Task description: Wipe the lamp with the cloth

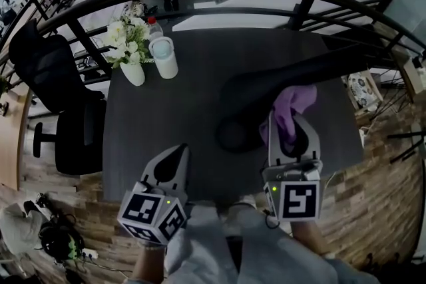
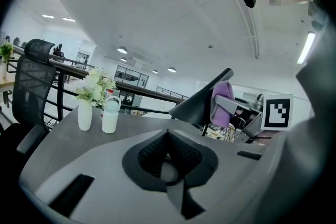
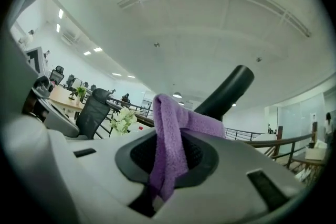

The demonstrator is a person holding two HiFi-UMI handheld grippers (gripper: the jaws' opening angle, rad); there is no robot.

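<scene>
While the right gripper (image 1: pixel 287 135) clamps the purple cloth (image 1: pixel 295 102), the black lamp (image 1: pixel 333 62) stands just beyond it; the left gripper (image 1: pixel 174 156) is clenched, empty.

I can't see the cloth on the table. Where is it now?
The cloth is clamped in the right gripper, at the head view's right, just beside the base of the black lamp.

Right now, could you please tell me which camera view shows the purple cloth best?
The right gripper view: the cloth fills the centre, pinched between the jaws of the right gripper. The head view shows it bunched above that gripper, by the lamp. The left gripper view shows only a small, distant purple patch.
</scene>
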